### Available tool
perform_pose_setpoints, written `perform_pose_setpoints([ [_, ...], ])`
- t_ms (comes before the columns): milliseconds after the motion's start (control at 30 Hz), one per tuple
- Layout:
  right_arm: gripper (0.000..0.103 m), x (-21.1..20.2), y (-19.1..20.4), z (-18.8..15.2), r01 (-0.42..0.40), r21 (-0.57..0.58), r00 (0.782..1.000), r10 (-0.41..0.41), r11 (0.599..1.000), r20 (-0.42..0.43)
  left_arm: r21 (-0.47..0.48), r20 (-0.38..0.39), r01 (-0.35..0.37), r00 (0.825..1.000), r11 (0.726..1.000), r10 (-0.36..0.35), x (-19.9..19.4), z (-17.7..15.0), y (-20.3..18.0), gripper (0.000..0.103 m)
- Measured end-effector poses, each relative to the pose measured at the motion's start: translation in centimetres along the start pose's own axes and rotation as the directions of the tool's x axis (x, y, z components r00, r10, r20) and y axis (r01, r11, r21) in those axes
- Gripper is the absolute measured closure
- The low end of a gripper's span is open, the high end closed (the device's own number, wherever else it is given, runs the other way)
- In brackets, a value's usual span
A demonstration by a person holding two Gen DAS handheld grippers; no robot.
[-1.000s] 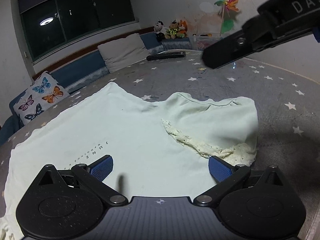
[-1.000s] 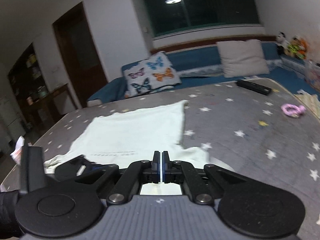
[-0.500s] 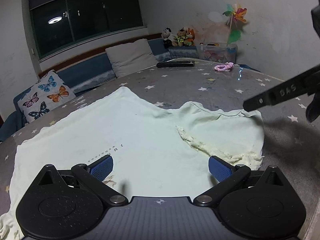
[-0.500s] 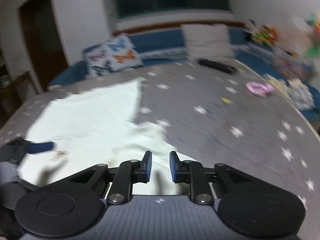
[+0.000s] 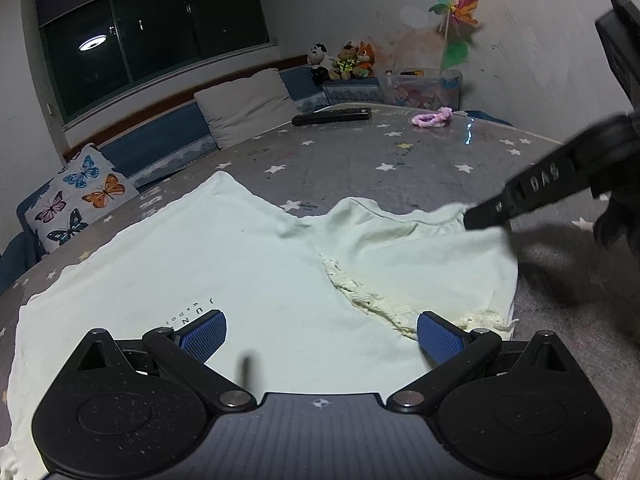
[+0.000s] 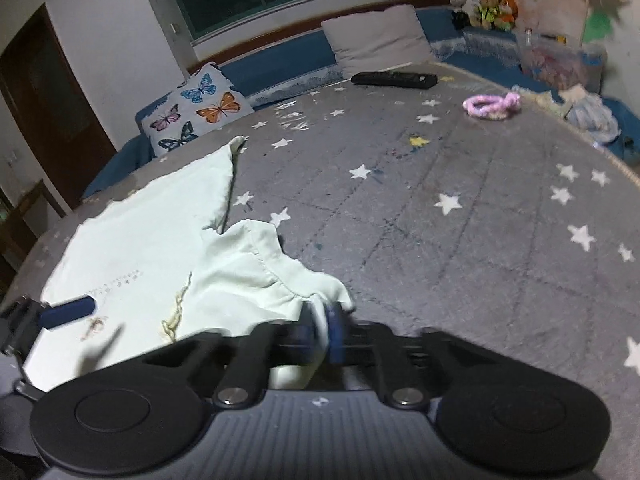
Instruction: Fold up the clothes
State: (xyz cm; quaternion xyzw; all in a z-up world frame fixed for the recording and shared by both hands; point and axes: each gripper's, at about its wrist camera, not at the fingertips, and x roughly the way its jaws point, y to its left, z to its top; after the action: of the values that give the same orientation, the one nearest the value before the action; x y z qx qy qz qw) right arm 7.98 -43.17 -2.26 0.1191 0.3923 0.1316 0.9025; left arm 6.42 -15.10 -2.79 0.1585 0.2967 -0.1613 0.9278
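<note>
Lying flat on star-print grey mat [image 5: 400,168]: pale green shirt [image 5: 208,264], printed side up, one sleeve [image 5: 420,256] folded inward w/ frayed lacy edge [image 5: 360,300] showing.

Left: hovering low over near hem, left gripper [image 5: 320,334], blue pads [image 5: 202,334] spread wide, gripping nothing; cloth passing beneath the gap, no pad pressing on it.

Right: pinching the sleeve's outer corner, right gripper [image 6: 320,330]; jaws having just been closing, now nearly together w/ a thin bunch of fabric between the pads. Seen from the left view as a dark finger tip [image 5: 500,210] meeting the sleeve's far edge.

Risks, as judged: grip taking only a small bite near the corner, so slipping out on a lift or pull; catching one layer only, leaving the under-layer behind and skewing the fold; dragging the whole shirt sideways, w/ nothing pinning the body since left jaws are free; frayed edge snagging on a pad.

Beyond, well apart from the shirt: butterfly cushion [image 5: 76,204], remote [image 5: 332,116], pink ring toy [image 5: 432,117].
</note>
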Motion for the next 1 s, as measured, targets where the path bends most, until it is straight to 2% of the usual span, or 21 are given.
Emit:
perform_pose_setpoints([
  [100, 0.098, -0.5, -0.2, 0.6, -0.021, 0.024, 1.000, 0.020, 0.999, 0.022, 0.002, -0.004, 0.006, 1.000, 1.000, -0.006, 0.3, 0.0, -0.1, 0.000],
  [233, 0.098, -2.4, 0.9, 2.0, -0.097, 0.013, 0.993, 0.096, 0.995, 0.074, 0.001, -0.003, 0.017, 1.000, 1.000, -0.017, 0.5, 0.0, -0.2, 0.000],
  [433, 0.098, -4.4, 5.8, 2.8, -0.208, -0.129, 0.971, 0.221, 0.970, 0.094, -0.027, 0.012, 0.023, 1.000, 0.999, -0.023, -0.4, -0.4, 0.8, 0.000],
  [533, 0.098, -3.9, 8.4, 2.7, -0.236, -0.200, 0.965, 0.253, 0.951, 0.065, -0.052, 0.024, 0.010, 1.000, 0.999, -0.009, -1.7, -1.1, 1.9, 0.000],
  [800, 0.097, -0.6, 14.0, 0.4, -0.282, -0.356, 0.959, 0.278, 0.891, -0.063, -0.147, 0.025, -0.095, 0.995, 0.985, 0.100, -4.6, -3.1, 6.5, 0.000],
  [900, 0.090, -0.1, 15.2, -0.8, -0.319, -0.382, 0.948, 0.298, 0.867, -0.115, -0.181, 0.014, -0.124, 0.992, 0.976, 0.129, -4.7, -3.3, 7.5, 0.000],
  [1000, 0.088, -0.8, 15.1, -1.1, -0.338, -0.383, 0.941, 0.316, 0.860, -0.121, -0.202, 0.010, -0.139, 0.989, 0.969, 0.144, -4.8, -3.2, 8.2, 0.000],
])
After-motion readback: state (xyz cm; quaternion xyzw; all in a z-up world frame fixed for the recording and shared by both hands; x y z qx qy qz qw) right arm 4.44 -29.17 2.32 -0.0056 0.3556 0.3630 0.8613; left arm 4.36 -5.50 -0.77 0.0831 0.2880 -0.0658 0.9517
